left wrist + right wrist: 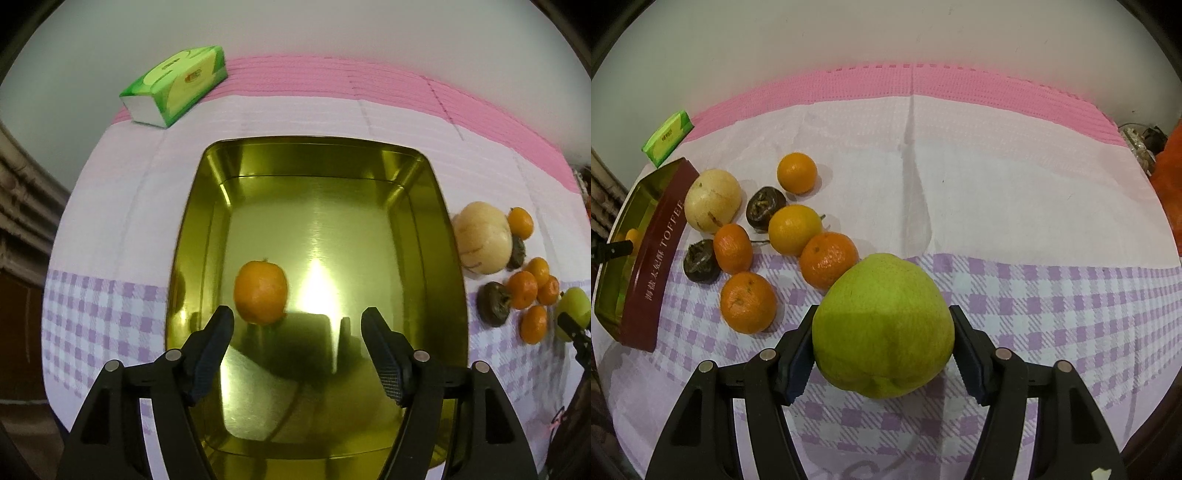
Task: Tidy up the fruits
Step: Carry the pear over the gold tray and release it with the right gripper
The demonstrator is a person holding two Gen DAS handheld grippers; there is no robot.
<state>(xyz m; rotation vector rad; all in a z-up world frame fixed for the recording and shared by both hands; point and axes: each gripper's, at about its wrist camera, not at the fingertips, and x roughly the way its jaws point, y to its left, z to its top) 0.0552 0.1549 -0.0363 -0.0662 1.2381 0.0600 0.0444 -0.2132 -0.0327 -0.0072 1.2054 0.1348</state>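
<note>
Right gripper (882,345) fingers clamped on either side of green pear (882,326), held over checked cloth (1052,295) on worktop. Just left of pear: cluster of mandarins (748,302), two dark wrinkled fruits (701,261), pale round fruit (713,200). Left gripper (297,350) fingers spread apart, gripping nothing, hovering over gold tin (448,288). Single mandarin (261,292) lies in tin, just beyond left finger. Green tissue pack (177,85) at far cloth edge.
</note>
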